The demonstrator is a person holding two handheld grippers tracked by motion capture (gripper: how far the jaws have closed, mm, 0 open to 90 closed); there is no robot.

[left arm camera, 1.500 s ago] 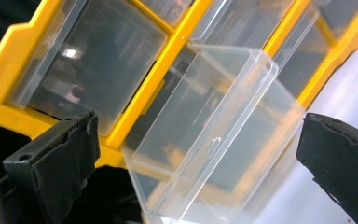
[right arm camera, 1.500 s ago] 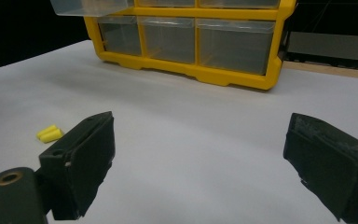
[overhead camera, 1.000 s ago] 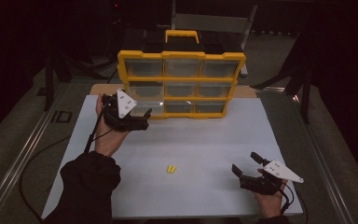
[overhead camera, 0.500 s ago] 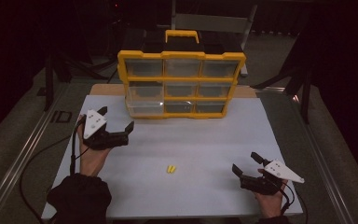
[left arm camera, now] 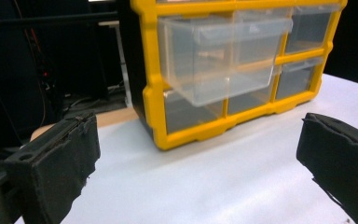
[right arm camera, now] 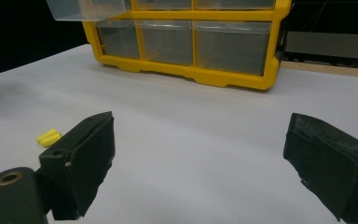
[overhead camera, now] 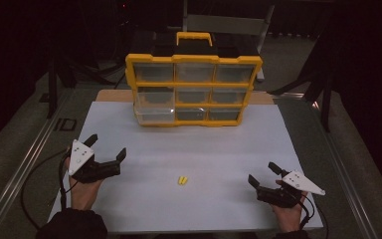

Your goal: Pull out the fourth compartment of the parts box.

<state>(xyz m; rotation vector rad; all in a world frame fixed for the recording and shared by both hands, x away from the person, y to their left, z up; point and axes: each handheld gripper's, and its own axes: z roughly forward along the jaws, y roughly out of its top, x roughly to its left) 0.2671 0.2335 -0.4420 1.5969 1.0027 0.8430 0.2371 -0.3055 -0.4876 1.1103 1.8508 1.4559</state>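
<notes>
Yellow earplugs are seen on the tabletop between both wide-open, empty jaws, roughly equally near the left gripper and right gripper.

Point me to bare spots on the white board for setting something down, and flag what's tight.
Widest free patch: mid-board, between the yellow organizer and the yellow earplugs. Also bare: the stretch between the earplugs and the right tool, and the right edge beside the organizer. Tight: under the pulled-out clear drawer at the organizer's lower left, and around the left tool.
</notes>
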